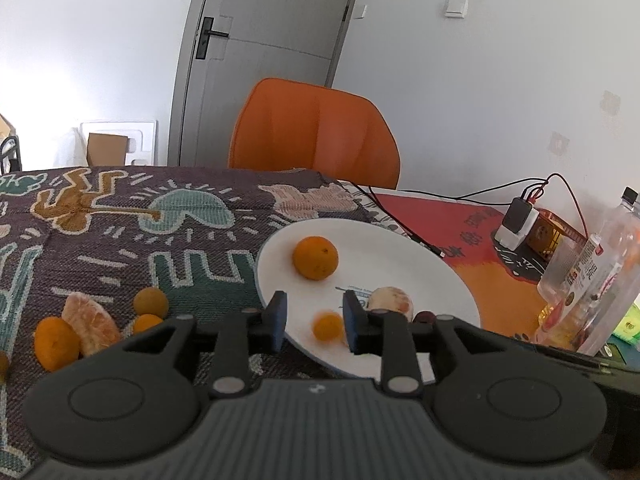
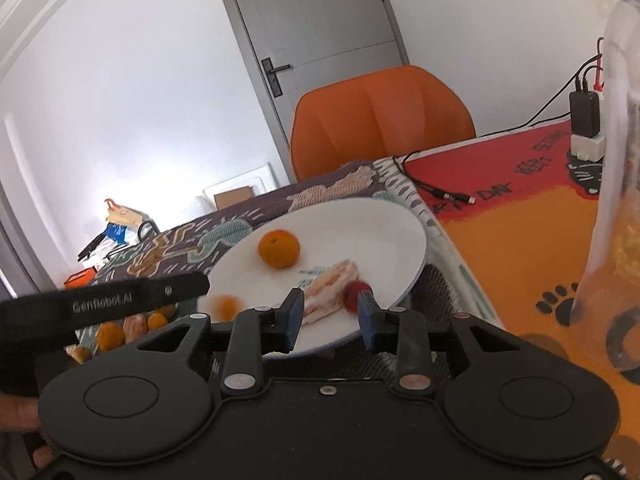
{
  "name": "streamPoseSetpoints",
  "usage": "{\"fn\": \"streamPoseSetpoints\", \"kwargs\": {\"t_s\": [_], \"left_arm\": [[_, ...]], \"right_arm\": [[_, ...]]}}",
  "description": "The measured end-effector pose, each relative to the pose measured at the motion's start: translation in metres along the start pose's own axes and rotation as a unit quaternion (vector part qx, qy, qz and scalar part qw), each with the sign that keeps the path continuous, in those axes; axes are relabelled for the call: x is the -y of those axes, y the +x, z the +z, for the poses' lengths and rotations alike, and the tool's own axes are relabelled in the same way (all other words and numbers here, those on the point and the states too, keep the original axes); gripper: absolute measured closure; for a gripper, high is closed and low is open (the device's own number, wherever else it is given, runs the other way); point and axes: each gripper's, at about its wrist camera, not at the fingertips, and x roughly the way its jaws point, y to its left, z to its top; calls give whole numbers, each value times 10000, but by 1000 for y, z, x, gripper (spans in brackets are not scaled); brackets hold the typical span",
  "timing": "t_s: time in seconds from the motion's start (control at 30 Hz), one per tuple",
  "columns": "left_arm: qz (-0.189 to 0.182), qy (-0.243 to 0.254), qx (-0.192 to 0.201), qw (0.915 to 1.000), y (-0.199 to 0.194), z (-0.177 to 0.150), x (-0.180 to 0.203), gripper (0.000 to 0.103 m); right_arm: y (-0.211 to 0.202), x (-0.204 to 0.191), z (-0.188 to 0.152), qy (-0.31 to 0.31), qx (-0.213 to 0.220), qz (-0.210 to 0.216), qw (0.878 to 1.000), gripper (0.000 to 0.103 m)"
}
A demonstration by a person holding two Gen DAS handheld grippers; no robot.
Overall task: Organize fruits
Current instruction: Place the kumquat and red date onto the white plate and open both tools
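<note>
A white plate (image 1: 400, 248) sits on the patterned cloth and holds an orange (image 1: 315, 258), a peeled citrus (image 1: 390, 300) and a dark red fruit (image 1: 424, 316). My left gripper (image 1: 314, 316) is open over the plate's near rim. A small blurred orange (image 1: 328, 326) lies between its pads, close to the right one and not pinched. My right gripper (image 2: 330, 312) is also open above the plate (image 2: 380, 224). The peeled piece (image 2: 330, 288) and the red fruit (image 2: 354, 294) lie just beyond its pads. Loose small oranges (image 1: 150, 300) and peeled segments (image 1: 90, 322) rest on the cloth to the left.
An orange chair (image 1: 316, 132) stands behind the table. A clear plastic bottle (image 1: 592, 280) stands at the right, close to my right gripper. A charger block with cables (image 1: 518, 216) sits on the red-orange mat. The left gripper's black body crosses the right wrist view's lower left.
</note>
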Motion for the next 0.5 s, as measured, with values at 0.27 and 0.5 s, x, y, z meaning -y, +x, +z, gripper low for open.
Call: {"fn": "streamPoseSetpoints", "kwargs": {"t_s": [0.27, 0.5], "left_arm": [[126, -96, 47, 9999, -15, -2, -12, 59], [277, -218, 129, 9993, -34, -4, -28, 45]], "right_arm": [[-2, -6, -2, 41, -12, 74, 10000, 62], [-3, -17, -4, 3, -20, 138, 9999, 61]]}}
